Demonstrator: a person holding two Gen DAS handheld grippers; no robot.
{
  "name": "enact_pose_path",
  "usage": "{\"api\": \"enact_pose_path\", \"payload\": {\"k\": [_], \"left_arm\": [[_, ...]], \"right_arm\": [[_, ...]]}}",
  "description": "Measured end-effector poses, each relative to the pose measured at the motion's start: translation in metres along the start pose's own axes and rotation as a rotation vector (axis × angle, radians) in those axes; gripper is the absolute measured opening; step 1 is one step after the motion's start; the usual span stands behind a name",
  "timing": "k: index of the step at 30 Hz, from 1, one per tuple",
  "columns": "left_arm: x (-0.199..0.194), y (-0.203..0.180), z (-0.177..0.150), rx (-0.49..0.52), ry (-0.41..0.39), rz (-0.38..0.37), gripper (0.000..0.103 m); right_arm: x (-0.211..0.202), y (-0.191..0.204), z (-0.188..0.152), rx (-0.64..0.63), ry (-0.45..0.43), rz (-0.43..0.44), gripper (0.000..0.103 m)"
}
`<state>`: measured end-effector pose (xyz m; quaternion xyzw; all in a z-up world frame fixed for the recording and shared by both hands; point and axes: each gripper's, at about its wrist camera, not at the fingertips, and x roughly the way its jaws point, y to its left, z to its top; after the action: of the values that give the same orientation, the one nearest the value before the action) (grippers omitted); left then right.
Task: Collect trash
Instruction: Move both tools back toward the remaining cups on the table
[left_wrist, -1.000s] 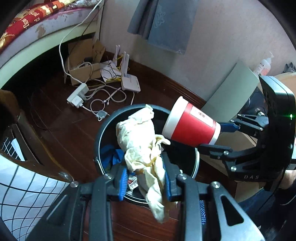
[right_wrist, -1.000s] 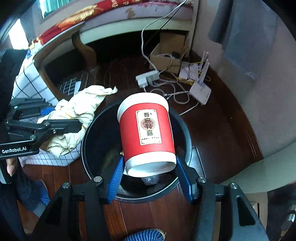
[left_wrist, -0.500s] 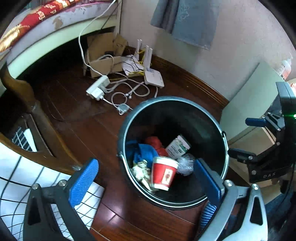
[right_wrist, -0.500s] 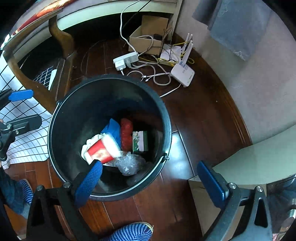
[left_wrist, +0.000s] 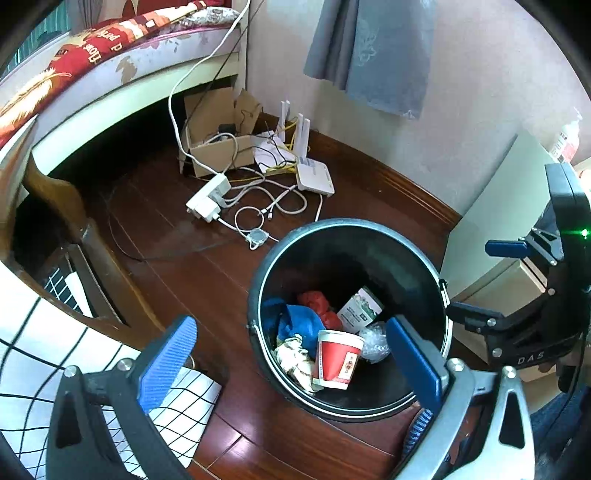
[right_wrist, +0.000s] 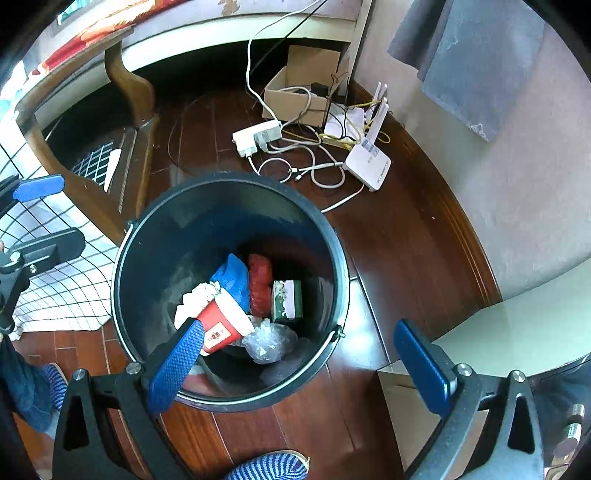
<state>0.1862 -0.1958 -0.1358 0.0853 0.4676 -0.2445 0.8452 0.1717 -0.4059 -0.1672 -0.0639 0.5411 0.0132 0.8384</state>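
Note:
A black round bin (left_wrist: 413, 243) stands on the dark wooden floor; it also shows in the right wrist view (right_wrist: 147, 229). Inside lie a red paper cup (left_wrist: 338, 363) (right_wrist: 221, 325), a crumpled cream cloth (left_wrist: 293, 356) (right_wrist: 194, 301), blue and red items, a green-white carton (left_wrist: 360, 310) (right_wrist: 287, 300) and clear plastic. My left gripper (left_wrist: 291, 362) is open and empty above the bin's near rim. My right gripper (right_wrist: 299, 365) is open and empty above the bin. Each gripper shows in the other's view, the right one (left_wrist: 509, 280) and the left one (right_wrist: 37, 214), both open.
A cardboard box (left_wrist: 218, 147), power strip (left_wrist: 208, 199), white router (left_wrist: 314, 177) and tangled cables lie on the floor by the wall. A wooden chair leg (left_wrist: 55, 199) and checked cloth (left_wrist: 44, 354) are at left. A pale cabinet (right_wrist: 509, 332) is at right.
Both grippers opened and dropped their loads: the cream cloth and the red cup now lie in the bin. Both grippers have since risen and drawn back a little.

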Motion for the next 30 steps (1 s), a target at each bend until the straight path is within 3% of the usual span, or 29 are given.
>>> {"api": "enact_pose_path", "payload": {"k": [13, 30], "left_arm": [[-0.041, 0.008, 0.002, -0.045, -0.054, 0.064, 0.103], [-0.121, 0.059, 0.004, -0.118, -0.218, 0.174, 0.103]], "right_arm": [[-0.030, 0.015, 0.013, -0.026, -0.076, 0.003, 0.103], [-0.075, 0.063, 0.051, -0.093, -0.218, 0.018, 0.103]]}}
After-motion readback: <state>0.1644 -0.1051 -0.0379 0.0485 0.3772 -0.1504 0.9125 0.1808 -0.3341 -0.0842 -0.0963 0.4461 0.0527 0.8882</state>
